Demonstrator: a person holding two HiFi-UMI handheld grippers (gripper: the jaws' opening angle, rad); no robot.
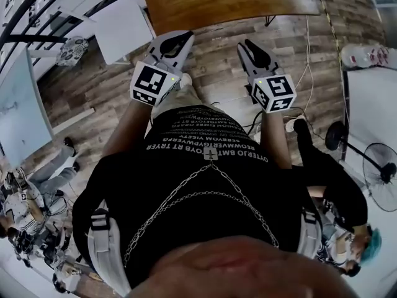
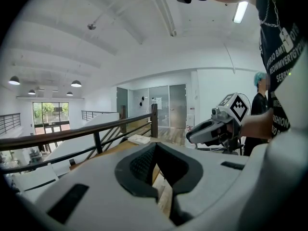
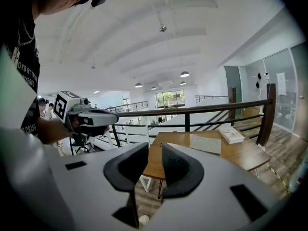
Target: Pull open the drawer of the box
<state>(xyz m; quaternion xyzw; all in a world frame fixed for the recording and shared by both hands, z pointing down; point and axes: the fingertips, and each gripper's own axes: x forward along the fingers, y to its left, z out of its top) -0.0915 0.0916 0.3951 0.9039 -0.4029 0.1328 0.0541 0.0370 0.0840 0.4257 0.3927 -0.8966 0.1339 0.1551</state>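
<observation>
No box or drawer shows in any view. In the head view both grippers are held out in front of the person's chest, above the wooden floor. My left gripper point(image 1: 184, 37) point(image 2: 155, 162) has its jaws a narrow gap apart, with nothing between them. My right gripper point(image 1: 246, 44) point(image 3: 155, 165) has its jaws parted a little wider and is also empty. Each gripper view shows the other gripper off to the side: the right gripper point(image 2: 192, 133) in the left gripper view and the left gripper point(image 3: 115, 118) in the right gripper view. Both point toward a wooden table point(image 1: 229, 2).
The wooden table point(image 3: 240, 153) carries a white book point(image 3: 231, 134) and a flat sheet. A dark railing point(image 3: 192, 114) runs behind it. A white tabletop point(image 1: 121, 27) lies to the left, cables point(image 1: 304, 73) and a floor fan point(image 1: 381, 176) to the right. Other people stand nearby.
</observation>
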